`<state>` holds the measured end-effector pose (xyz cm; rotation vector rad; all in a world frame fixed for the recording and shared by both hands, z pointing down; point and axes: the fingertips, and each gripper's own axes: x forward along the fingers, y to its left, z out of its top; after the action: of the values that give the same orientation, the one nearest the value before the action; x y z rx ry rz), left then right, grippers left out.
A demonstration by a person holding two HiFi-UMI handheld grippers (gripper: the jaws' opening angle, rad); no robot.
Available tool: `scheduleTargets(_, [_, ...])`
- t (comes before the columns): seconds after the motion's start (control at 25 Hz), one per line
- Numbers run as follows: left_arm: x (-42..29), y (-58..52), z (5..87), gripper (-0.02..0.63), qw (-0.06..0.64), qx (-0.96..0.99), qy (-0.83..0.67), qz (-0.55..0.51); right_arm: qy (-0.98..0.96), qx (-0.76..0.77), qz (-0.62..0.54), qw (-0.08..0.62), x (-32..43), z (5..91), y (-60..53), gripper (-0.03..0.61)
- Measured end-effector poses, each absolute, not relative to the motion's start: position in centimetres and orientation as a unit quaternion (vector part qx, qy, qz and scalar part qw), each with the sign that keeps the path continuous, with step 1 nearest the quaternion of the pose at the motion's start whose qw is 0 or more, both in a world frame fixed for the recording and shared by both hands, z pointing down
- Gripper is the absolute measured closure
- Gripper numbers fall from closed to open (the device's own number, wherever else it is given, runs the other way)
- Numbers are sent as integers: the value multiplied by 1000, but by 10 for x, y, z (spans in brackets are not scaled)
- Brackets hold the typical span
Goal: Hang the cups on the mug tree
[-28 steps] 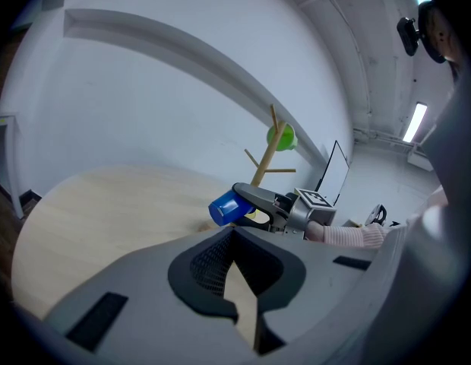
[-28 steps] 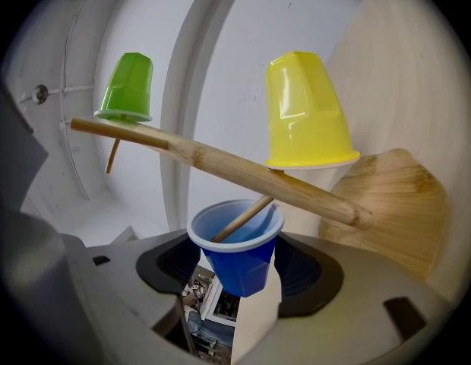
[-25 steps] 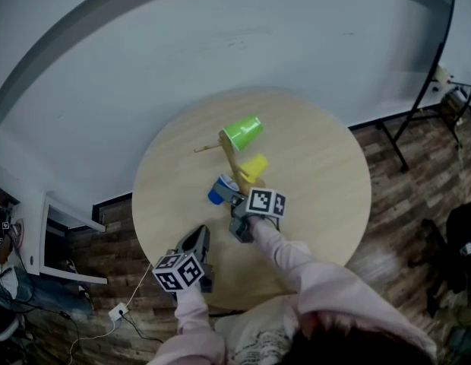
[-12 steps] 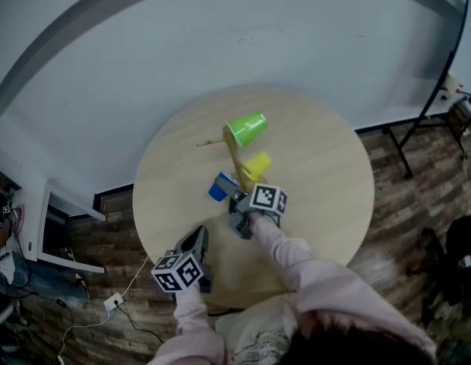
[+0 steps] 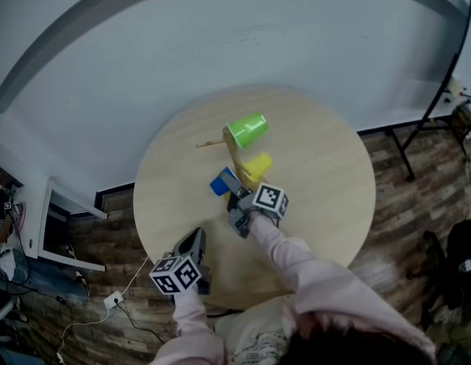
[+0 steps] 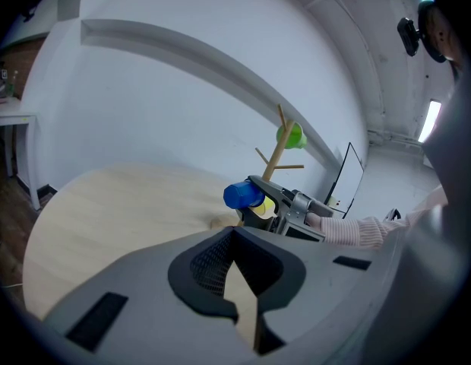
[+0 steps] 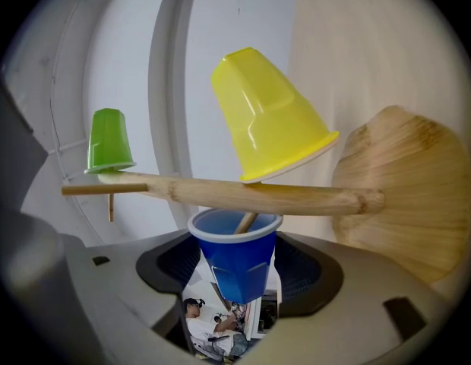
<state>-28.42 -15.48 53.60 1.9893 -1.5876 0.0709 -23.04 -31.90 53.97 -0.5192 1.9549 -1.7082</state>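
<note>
Nearest you, your left gripper point(image 5: 196, 236) waits short of the tree point(image 5: 232, 152), jaws together and empty. Your right gripper point(image 5: 232, 198) clamps the blue cup point(image 7: 235, 261), whose mouth is over a low peg point(image 7: 245, 221). The yellow cup point(image 7: 266, 116) and green cup point(image 7: 109, 141) hang beyond. Next, slide it fully on, then release gently.

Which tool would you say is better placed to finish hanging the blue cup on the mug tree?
Right. The right tool grips the blue cup, and a peg of the mug tree already sits inside its mouth. The left tool is shut, empty, and back near the table edge.
</note>
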Motion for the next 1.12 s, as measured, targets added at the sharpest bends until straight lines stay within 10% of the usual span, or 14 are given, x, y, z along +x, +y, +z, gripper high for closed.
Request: scheduleTargets(1.12, [-280,-152,535,609,289,746,-599,33,652,-172,-671,308,-225,548,-320,255])
